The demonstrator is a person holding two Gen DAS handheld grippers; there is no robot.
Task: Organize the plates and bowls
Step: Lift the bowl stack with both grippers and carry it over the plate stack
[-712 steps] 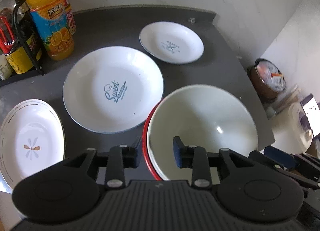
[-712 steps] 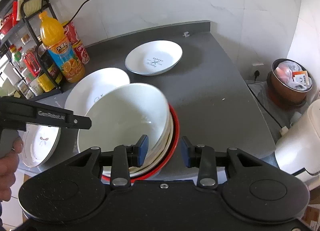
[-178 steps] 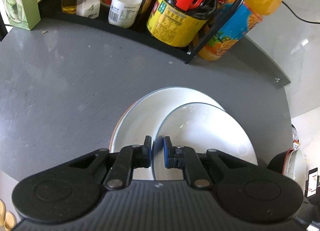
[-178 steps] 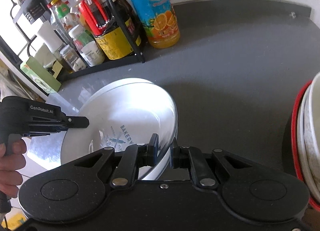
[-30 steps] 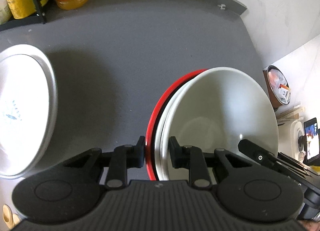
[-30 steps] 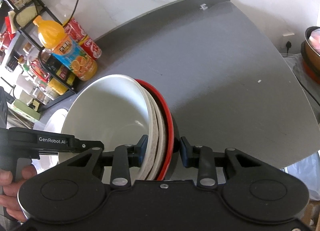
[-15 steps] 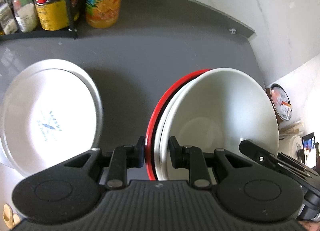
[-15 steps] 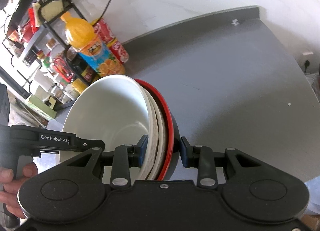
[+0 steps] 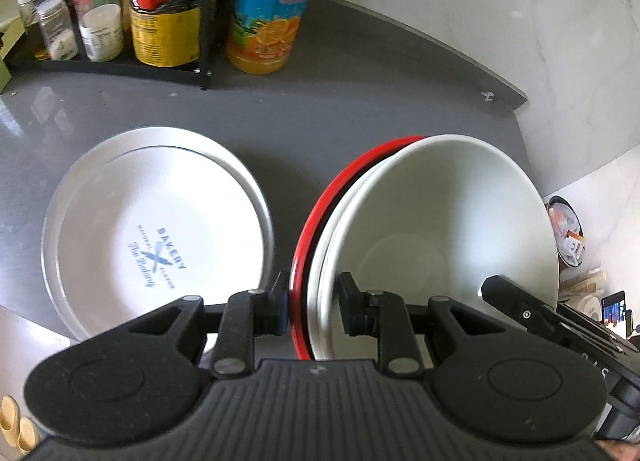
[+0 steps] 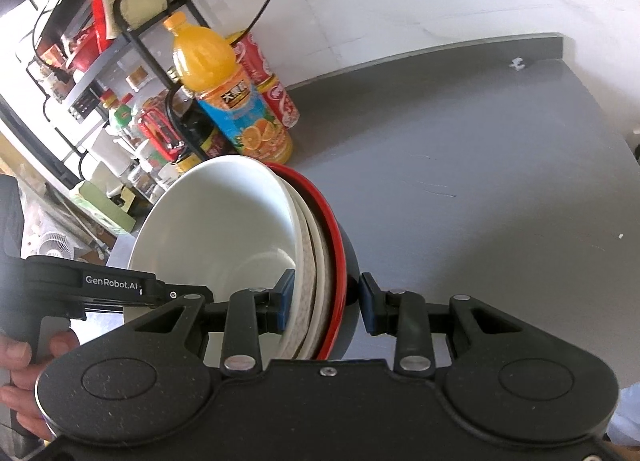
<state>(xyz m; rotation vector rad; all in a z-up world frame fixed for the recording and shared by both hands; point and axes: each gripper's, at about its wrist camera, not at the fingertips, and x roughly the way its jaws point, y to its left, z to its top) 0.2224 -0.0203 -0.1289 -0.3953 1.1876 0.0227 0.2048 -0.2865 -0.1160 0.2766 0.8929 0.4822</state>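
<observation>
two stacks of dishes show in the left wrist view. the left gripper (image 9: 311,303) has its fingers (image 9: 277,307) closed on the near rim of the bowl stack (image 9: 436,245), one finger outside the red rim and the other inside the white bowl on top. the stack is a white bowl nested in paler bowls inside a red-rimmed one. just to its left, apart from it, the plate stack (image 9: 156,237) lies flat on the grey bench (image 9: 360,101), the top plate printed with blue lettering. behind stand an orange juice bottle (image 9: 272,9) and a black rack (image 9: 120,13) of jars and bottles. the right gripper's body reaches in at the lower right, at the far rim of the bowls.

in the right wrist view, the right gripper (image 10: 326,303) straddles the opposite rim of the bowl stack (image 10: 224,229); its inner finger touches the white bowl, while the outer one seems to stand a little off the dark outer wall, so i cannot tell if it truly grips. the stack is tilted toward the left. the left gripper (image 10: 176,295) comes in from the left, held by a hand (image 10: 24,381). the juice bottle (image 10: 228,89) and a red can (image 10: 268,81) stand on the bench (image 10: 480,165) beyond.
</observation>
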